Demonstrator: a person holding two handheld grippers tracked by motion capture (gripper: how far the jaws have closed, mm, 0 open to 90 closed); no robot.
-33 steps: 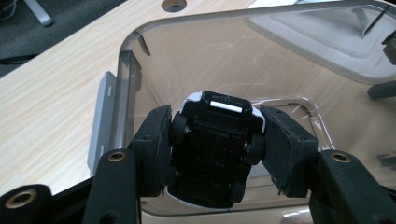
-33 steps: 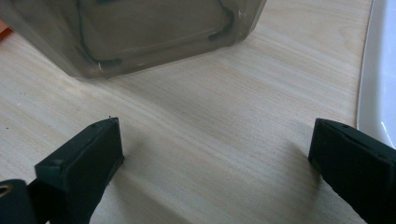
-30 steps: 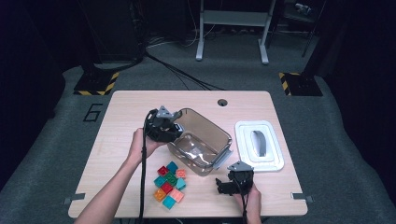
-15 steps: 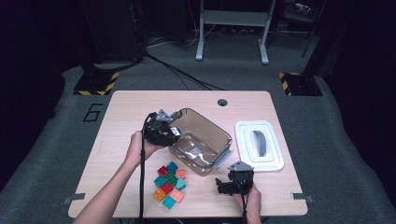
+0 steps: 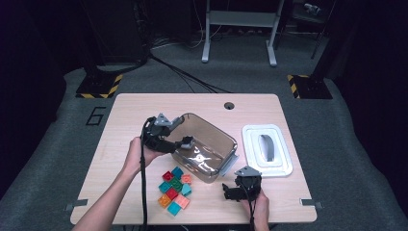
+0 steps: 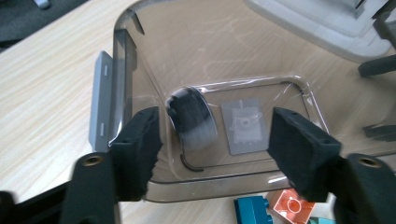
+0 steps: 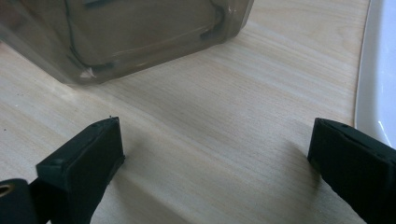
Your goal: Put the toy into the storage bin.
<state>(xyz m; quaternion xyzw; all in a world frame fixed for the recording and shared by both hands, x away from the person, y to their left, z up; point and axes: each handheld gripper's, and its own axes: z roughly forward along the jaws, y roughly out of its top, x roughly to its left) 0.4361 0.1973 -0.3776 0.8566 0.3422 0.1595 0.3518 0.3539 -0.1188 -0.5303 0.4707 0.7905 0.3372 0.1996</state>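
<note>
A black block (image 6: 191, 116) drops blurred into the bin (image 5: 226, 161) as the left gripper (image 5: 185, 142) has just been opening, empty. Right gripper (image 5: 230, 192) rests open. The other blocks (image 5: 174, 191) wait beside the bin.

On your wooden table (image 5: 144, 110), the white lid (image 5: 279, 144) with a grey handle lies flat near the right edge, and there's a round cable hole (image 5: 229, 105) by the table's far edge. Off the table's far left corner you've got a "6" (image 5: 96, 116) marked on the grey carpet. Behind the table sit two yellow-black striped plates (image 5: 100, 86), a light metal stand (image 5: 239, 29) and some black cables (image 5: 178, 72).
</note>
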